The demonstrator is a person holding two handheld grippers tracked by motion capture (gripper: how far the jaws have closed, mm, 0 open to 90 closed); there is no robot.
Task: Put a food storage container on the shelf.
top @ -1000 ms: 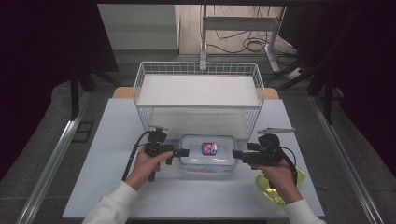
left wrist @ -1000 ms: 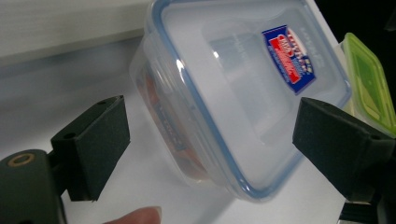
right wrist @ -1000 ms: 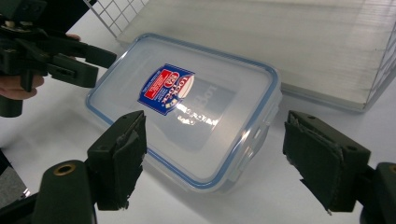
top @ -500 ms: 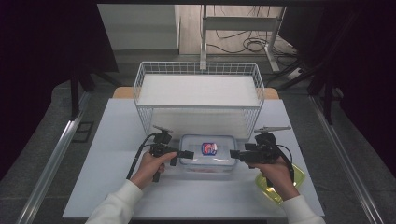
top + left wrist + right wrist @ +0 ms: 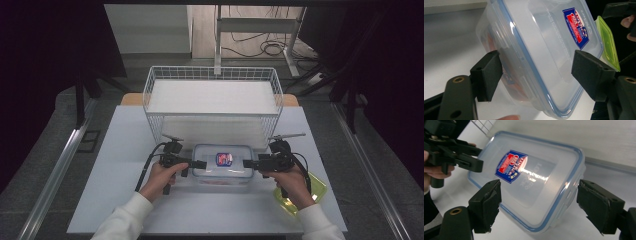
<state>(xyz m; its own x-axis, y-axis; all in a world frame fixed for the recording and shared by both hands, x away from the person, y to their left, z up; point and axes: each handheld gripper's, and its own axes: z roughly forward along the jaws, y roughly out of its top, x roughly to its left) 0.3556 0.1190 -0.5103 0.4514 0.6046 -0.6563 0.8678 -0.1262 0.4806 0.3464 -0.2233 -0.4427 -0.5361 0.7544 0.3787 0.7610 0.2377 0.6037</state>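
Observation:
A clear plastic container [image 5: 222, 169] with a blue-sealed lid and a red and blue label lies on the white table, just in front of the wire basket. My left gripper [image 5: 200, 164] is at its left end. In the left gripper view the container [image 5: 541, 42] lies between the jaws of the left gripper [image 5: 539, 62], which have just been closing; one pad [image 5: 487, 75] is at the side clip, the other stands clear. My right gripper [image 5: 248, 163] faces the right end. Its jaws [image 5: 539, 195] stand wide on either side of the container [image 5: 531, 182]. Something red shows inside.
A white wire basket [image 5: 212, 75] stands right behind the container, across the middle of the table. A green lid or tray [image 5: 315, 186] lies at the front right, under the right hand. The table's front edge is close to both forearms.
Both grippers have edged inward toward the container's two ends. The left gripper's jaws have narrowed a little around the left end. The container has not moved.

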